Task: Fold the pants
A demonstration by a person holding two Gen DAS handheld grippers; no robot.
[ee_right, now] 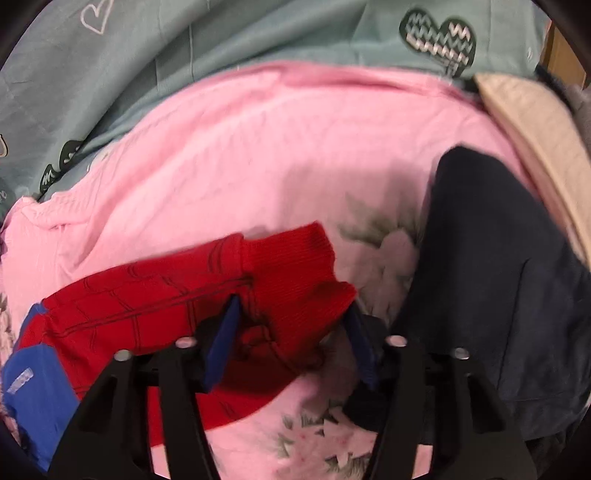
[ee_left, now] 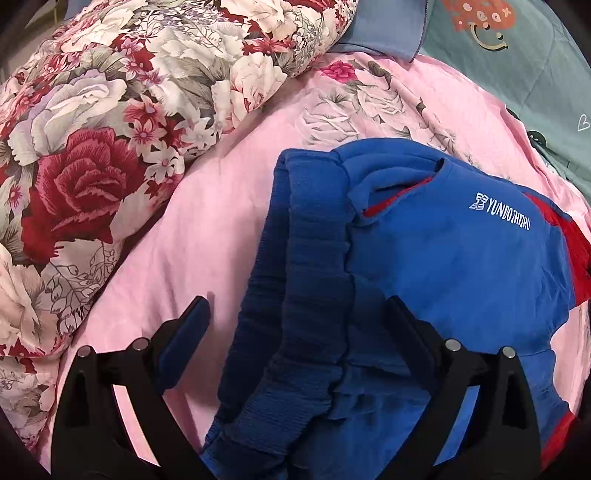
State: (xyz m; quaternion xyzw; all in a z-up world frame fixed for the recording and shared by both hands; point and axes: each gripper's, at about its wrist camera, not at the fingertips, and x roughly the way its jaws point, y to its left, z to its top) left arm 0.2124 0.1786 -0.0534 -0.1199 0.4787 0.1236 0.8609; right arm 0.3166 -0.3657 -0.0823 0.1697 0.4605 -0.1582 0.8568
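Note:
Blue pants with red panels and a white logo lie on the pink bed sheet. Their ribbed waistband runs between the fingers of my left gripper, which is open and spread around it. In the right wrist view the red leg end with its ribbed cuff lies between the fingers of my right gripper. The jaws stand apart with the cuff bunched between them; the view is blurred.
A floral quilt is piled at the left. A teal sheet with hearts lies beyond the pink one. A folded dark navy garment and a beige item lie to the right of the cuff.

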